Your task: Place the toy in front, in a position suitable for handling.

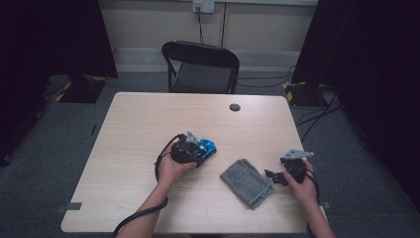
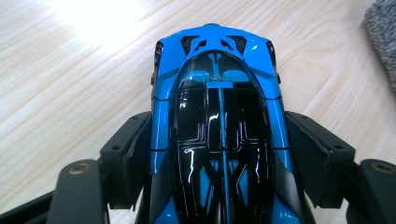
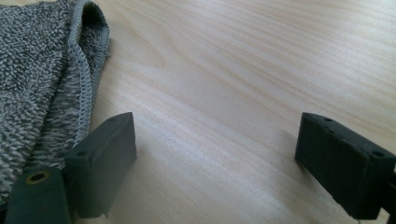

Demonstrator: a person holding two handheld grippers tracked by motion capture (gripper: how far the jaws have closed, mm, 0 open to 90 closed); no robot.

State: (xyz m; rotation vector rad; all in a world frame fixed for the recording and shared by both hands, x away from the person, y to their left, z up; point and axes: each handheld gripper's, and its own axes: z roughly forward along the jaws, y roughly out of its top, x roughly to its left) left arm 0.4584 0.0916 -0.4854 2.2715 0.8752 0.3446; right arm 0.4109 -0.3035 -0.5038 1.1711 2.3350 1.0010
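Observation:
A blue and black toy car (image 2: 217,70) stands on the wooden table (image 1: 143,119), a little left of centre. My left gripper (image 2: 218,140) holds it from behind, with one jaw pressed on each flank. The high view places that left gripper (image 1: 200,150) and the car (image 1: 210,147) under the person's left hand. A folded grey towel (image 1: 246,182) lies to the car's right, near the front edge. My right gripper (image 1: 273,176) rests low at the towel's right end, open. In the right gripper view, bare wood lies between the jaws of the right gripper (image 3: 215,140), and the towel's hem (image 3: 84,79) runs past the left jaw.
A black folding chair (image 1: 203,67) stands behind the table's far edge. A round cable hole (image 1: 235,107) sits near the far side of the tabletop. Dark curtains and stand bases flank the table, and cables trail on the floor at the right.

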